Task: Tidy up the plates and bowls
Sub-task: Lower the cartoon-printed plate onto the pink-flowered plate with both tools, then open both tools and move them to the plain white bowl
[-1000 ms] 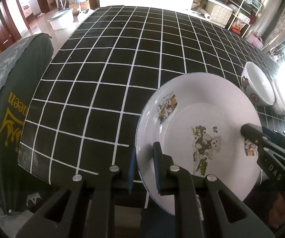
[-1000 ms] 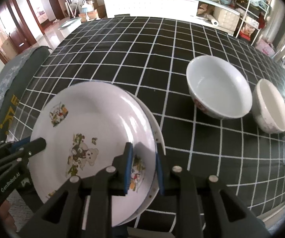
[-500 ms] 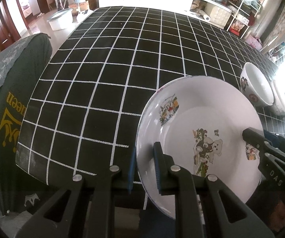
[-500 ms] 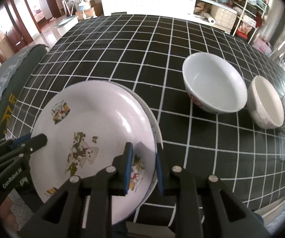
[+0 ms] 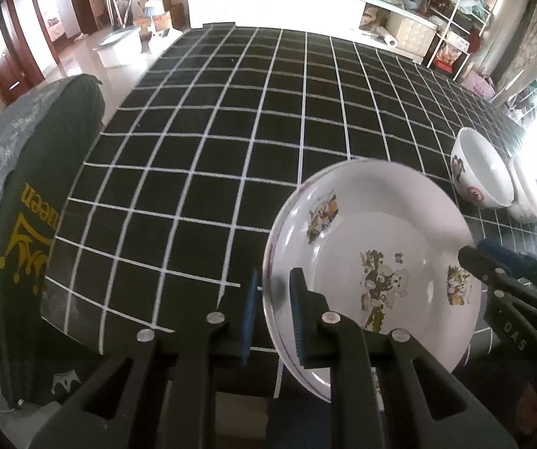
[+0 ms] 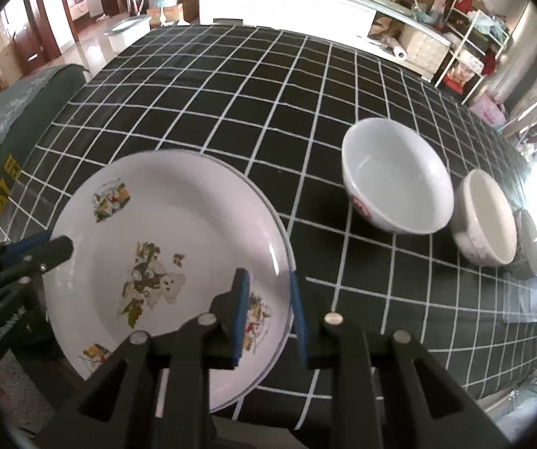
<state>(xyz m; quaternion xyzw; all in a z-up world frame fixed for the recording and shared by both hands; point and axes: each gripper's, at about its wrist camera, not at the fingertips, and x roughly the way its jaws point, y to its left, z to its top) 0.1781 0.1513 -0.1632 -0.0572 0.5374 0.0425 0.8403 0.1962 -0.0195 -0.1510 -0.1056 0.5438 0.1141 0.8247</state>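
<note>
A white plate with cartoon bear prints (image 5: 377,247) (image 6: 163,247) lies at the near edge of the black grid tablecloth, on top of a second white plate whose rim (image 6: 259,196) peeks out. My left gripper (image 5: 272,318) straddles the plate's left rim, jaws slightly parted. My right gripper (image 6: 268,314) straddles its right rim, jaws also parted a little. A white bowl with a red mark (image 6: 395,179) (image 5: 479,179) and a smaller cream bowl (image 6: 487,220) stand to the right.
The black grid tablecloth (image 5: 231,131) covers the table; its near edge runs just under the plates. A dark green padded chair back with gold lettering (image 5: 25,205) stands at the left. A dark small dish (image 6: 530,247) sits beyond the cream bowl.
Both grippers' jaws have opened slightly around the plate's rims. The top plate has settled lower and more squarely over the plate beneath it.
</note>
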